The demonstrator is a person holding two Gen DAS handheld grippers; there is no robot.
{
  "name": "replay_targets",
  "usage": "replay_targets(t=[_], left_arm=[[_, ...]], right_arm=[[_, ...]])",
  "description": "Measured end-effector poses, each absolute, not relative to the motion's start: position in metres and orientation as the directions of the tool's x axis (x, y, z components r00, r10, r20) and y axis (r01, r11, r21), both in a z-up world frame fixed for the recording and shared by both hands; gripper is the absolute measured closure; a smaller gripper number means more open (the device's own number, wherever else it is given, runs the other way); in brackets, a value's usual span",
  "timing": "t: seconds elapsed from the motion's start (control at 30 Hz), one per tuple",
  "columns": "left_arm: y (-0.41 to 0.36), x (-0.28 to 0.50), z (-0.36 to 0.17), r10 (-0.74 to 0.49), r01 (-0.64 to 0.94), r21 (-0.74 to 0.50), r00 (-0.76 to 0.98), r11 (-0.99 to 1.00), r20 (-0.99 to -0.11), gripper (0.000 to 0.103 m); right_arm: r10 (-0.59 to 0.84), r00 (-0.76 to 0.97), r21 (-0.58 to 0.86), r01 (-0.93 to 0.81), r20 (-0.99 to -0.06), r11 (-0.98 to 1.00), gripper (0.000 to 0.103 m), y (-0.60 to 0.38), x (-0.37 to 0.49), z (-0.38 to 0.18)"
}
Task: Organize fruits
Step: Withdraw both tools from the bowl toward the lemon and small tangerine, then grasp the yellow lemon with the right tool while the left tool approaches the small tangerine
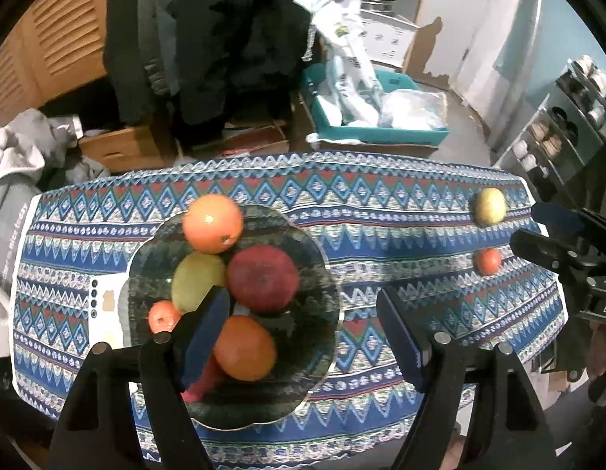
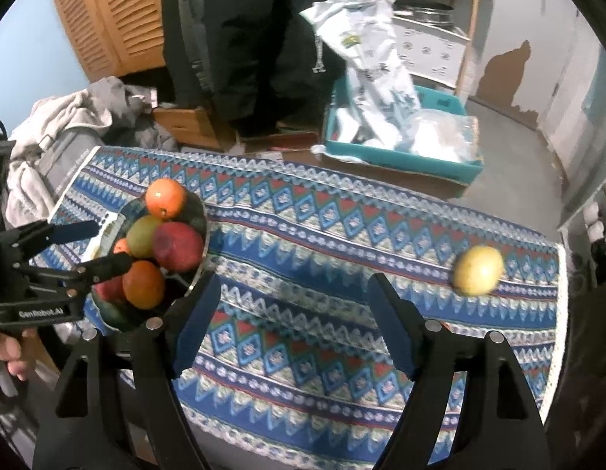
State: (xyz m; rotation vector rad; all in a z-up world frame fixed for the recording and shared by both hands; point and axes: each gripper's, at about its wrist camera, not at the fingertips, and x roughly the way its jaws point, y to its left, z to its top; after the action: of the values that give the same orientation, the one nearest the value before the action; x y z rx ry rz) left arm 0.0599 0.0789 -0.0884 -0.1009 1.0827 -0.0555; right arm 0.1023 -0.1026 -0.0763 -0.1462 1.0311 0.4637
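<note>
A dark glass bowl (image 1: 318, 274) on the patterned table holds two oranges (image 1: 212, 222), a red apple (image 1: 263, 277), a green fruit (image 1: 197, 280), a small orange fruit (image 1: 164, 315) and a red fruit under my finger. My left gripper (image 1: 303, 337) is open and empty, its left finger over the bowl. A yellow apple (image 1: 490, 205) and a small red fruit (image 1: 487, 260) lie at the table's right end. My right gripper (image 2: 293, 329) is open and empty above the cloth, left of the yellow apple (image 2: 478, 270). The bowl (image 2: 201, 235) shows at the left there.
The patterned cloth (image 2: 303, 235) covers the table. A white phone-like object (image 1: 105, 305) lies under the bowl's left edge. Beyond the table stand a teal crate (image 1: 381, 133) with bags, cardboard boxes (image 1: 119, 149), grey clothes (image 1: 25, 149) and a person in dark clothing (image 1: 224, 39).
</note>
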Motion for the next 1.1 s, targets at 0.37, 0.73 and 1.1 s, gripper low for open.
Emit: replay_targets(t=[0.37, 0.73, 1.1], left_arm=[[0.025, 0.065, -0.075, -0.122, 0.093, -0.087, 0.479, 0.992, -0.869, 0.023], [-0.036, 0.101, -0.074, -0.123, 0.196, -0.031, 0.475, 0.980, -0.871, 0.023], [-0.079, 0.162, -0.091, -0.129, 0.266, -0.003, 0.458, 0.964, -0.879, 0.023]], right_arm=[[0.247, 0.443, 0.081, -0.361, -0.862, 0.929, 0.020, -0.167, 0.090, -0.079], [0.164, 0.415, 0.069, -0.235, -0.895, 0.970, 0.015, -0.235, 0.127, -0.096], [0.129, 0.338, 0.081, -0.151, -0.932, 0.985, 0.012, -0.266, 0.197, -0.133]])
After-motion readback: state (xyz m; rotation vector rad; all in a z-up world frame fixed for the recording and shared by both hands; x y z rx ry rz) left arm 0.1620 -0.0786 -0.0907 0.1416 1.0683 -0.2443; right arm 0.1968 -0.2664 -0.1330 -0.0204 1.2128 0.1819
